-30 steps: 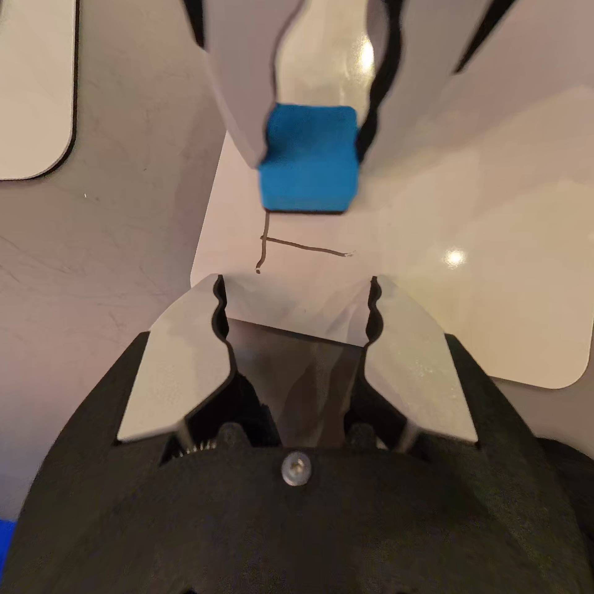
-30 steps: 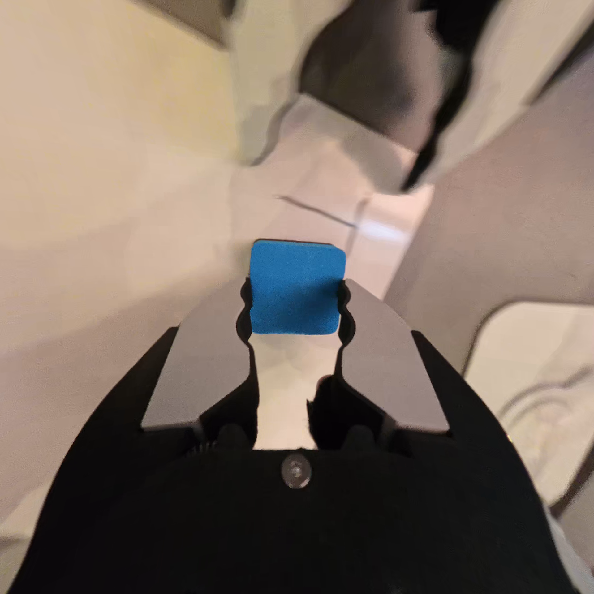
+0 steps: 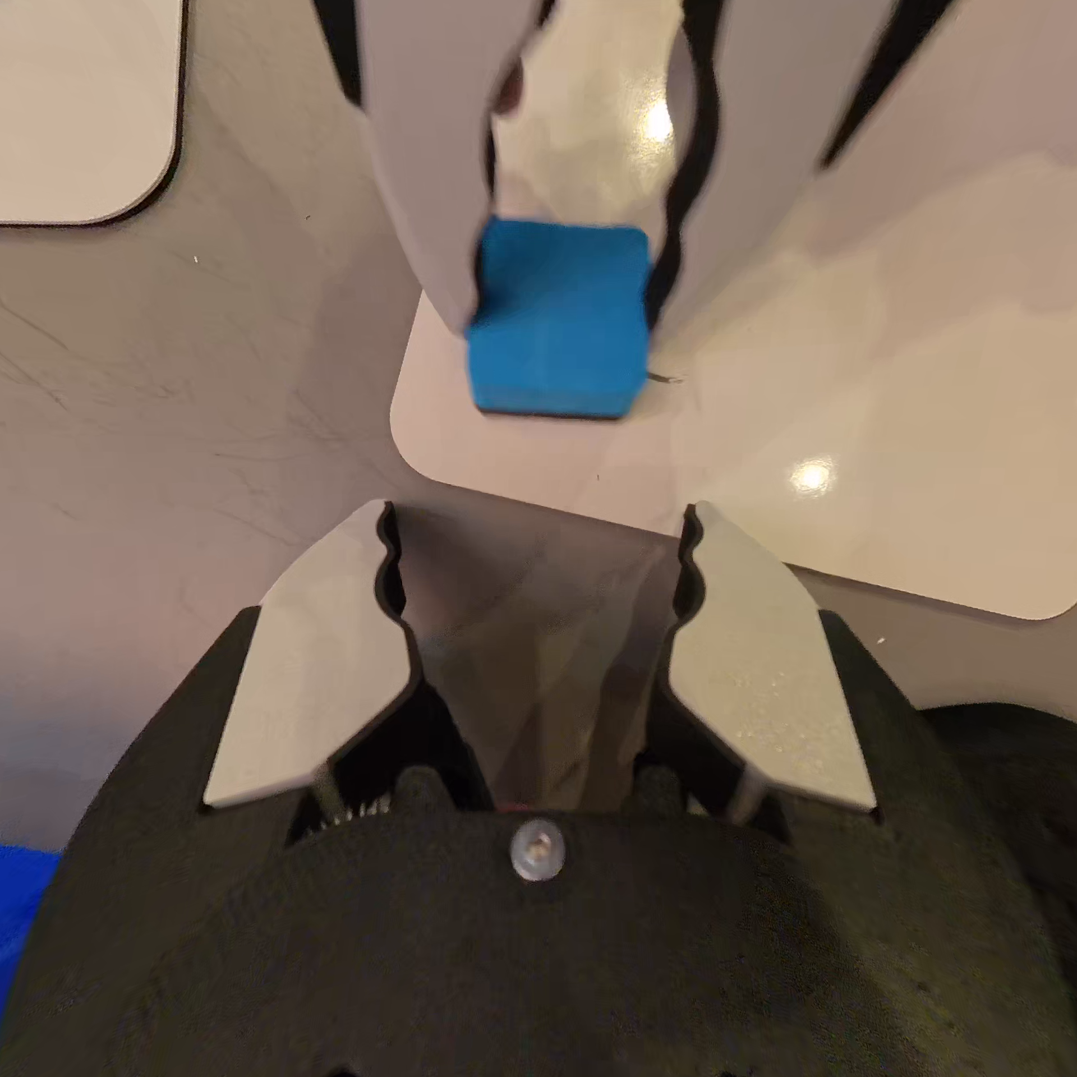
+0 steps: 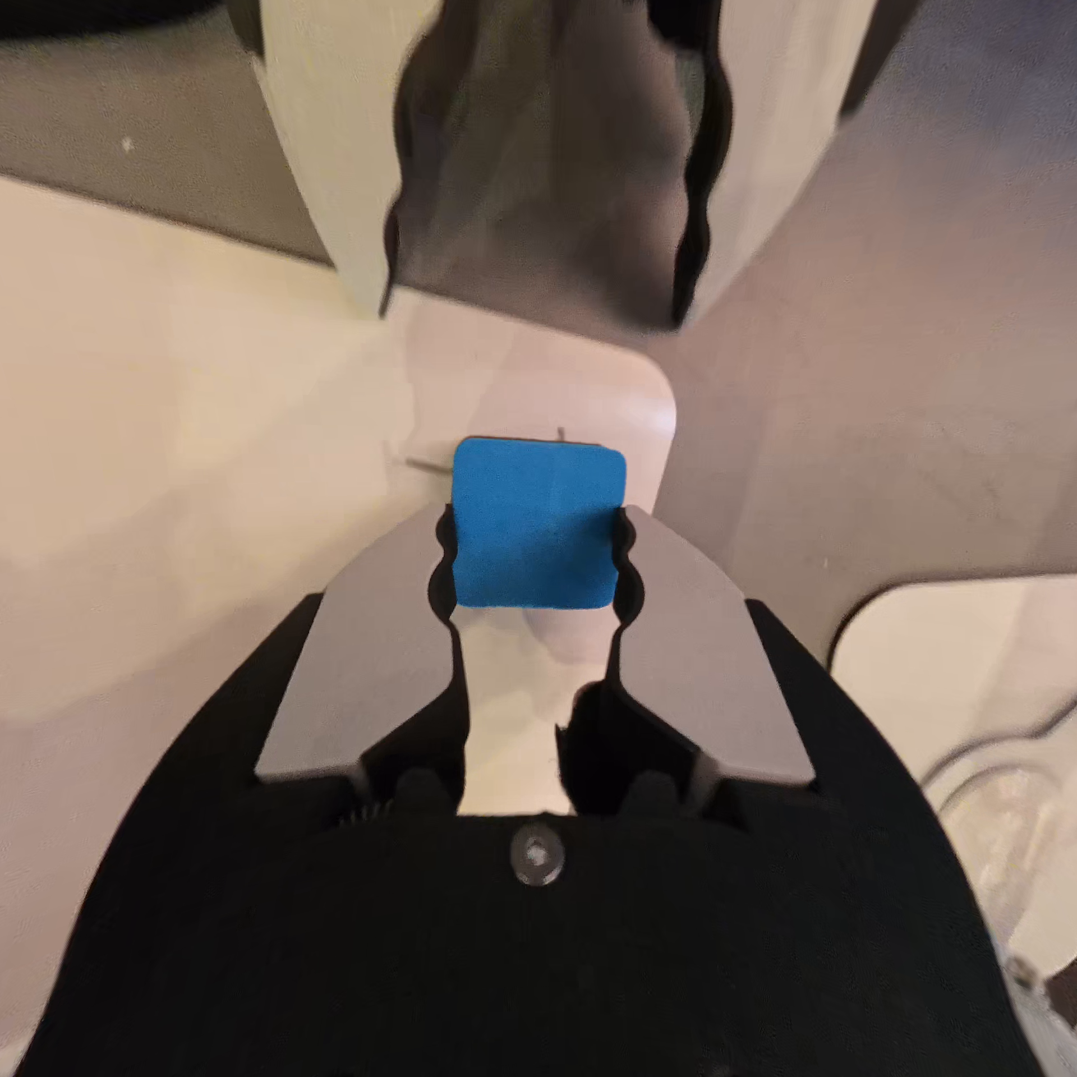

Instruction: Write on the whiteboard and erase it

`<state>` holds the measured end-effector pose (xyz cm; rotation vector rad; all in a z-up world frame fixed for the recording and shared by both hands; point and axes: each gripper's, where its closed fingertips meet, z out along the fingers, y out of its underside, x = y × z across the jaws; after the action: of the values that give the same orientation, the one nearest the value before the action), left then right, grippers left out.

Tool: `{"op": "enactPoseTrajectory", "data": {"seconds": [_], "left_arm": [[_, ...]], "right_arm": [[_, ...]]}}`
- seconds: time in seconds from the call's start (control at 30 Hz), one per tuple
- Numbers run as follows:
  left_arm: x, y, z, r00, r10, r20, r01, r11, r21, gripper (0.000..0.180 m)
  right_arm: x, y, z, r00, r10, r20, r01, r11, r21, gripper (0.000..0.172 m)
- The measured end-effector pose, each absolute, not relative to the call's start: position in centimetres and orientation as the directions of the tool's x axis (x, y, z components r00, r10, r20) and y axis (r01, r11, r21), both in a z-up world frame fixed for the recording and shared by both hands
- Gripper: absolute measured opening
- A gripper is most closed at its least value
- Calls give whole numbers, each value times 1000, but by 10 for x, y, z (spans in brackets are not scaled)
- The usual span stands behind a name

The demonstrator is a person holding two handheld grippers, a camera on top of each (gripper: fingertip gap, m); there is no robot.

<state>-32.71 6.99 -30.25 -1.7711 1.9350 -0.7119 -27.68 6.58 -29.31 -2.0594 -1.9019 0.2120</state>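
While right gripper (image 4: 533,553) clamps the blue eraser (image 4: 533,524) on the whiteboard (image 3: 816,408) — pads pressing both sides, left gripper (image 3: 539,559) spread wide, nothing between its fingers.

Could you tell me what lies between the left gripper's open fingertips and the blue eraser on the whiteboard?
Only bare whiteboard and its rounded edge, in the left wrist view, separate the left gripper from the blue eraser.

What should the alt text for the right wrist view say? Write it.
The right gripper clamps a blue eraser against a white whiteboard, with short dark marker strokes showing at its edges. The left gripper, jaws open and empty, faces it from beyond the board's corner.
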Motion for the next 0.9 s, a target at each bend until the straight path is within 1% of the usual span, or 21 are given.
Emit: {"op": "enactPoseTrajectory", "data": {"seconds": [0.07,0.1,0.13,0.17,0.2,0.27,0.3,0.33,0.37,0.4,0.47,0.5,0.53,0.6,0.67,0.73,0.77,0.8,0.83,0.9], "left_arm": [[-326,69,-303,-102,-994,33,-775,58,-630,93],[-326,69,-303,-104,-994,32,-773,60,-631,93],[-326,69,-303,-104,-994,31,-773,61,-632,93],[-325,69,-303,-103,-994,31,-773,60,-632,94],[-325,69,-303,-103,-994,32,-773,60,-631,96],[-324,68,-303,-104,-994,32,-771,60,-634,97],[-324,68,-303,-105,-994,32,-769,60,-636,97],[-324,68,-303,-105,-994,31,-769,61,-636,97],[-324,68,-303,-106,-994,31,-770,62,-635,98],[-324,68,-303,-106,-994,32,-771,62,-634,98],[-324,67,-304,-106,-994,33,-766,61,-639,98],[-324,67,-303,-107,-994,34,-764,61,-642,98],[-324,67,-303,-108,-994,33,-764,62,-642,98],[-323,67,-304,-109,-994,32,-767,63,-639,99],[-323,67,-304,-109,-993,34,-764,62,-643,99],[-323,67,-304,-108,-993,35,-762,61,-645,99],[-323,67,-304,-108,-994,34,-763,61,-643,99],[-323,67,-304,-108,-994,32,-766,62,-640,99],[-323,67,-304,-108,-994,31,-768,63,-637,100],[-322,67,-304,-106,-994,32,-764,61,-642,100]], "right_arm": [[-290,49,-293,17,995,98,935,19,-353,53],[-285,41,-293,-19,997,78,942,44,-333,53],[-277,43,-293,-10,998,62,948,29,-315,53],[-274,55,-293,42,996,84,950,-14,-312,53],[-280,63,-293,68,992,106,944,-29,-328,53],[-295,48,-293,-7,994,106,936,44,-350,53],[-289,40,-293,-38,996,81,941,63,-333,53],[-279,44,-293,-30,997,75,951,51,-305,53],[-274,57,-293,24,995,98,956,6,-294,53],[-279,65,-293,55,993,107,949,-19,-314,53],[-297,52,-293,-15,994,105,936,52,-349,53],[-294,40,-293,-78,993,85,937,102,-335,53],[-286,38,-293,-89,993,73,942,108,-319,53],[-283,63,-293,33,995,96,948,-1,-319,53],[-295,53,-293,-49,992,117,945,84,-315,53],[-286,31,-293,-120,990,70,947,135,-293,53],[-271,34,-293,-98,993,60,958,110,-264,53],[-262,52,-294,-26,994,103,968,50,-244,53],[-268,61,-294,24,993,117,963,8,-269,53],[-290,40,-294,-79,990,118,942,113,-315,53]]}}
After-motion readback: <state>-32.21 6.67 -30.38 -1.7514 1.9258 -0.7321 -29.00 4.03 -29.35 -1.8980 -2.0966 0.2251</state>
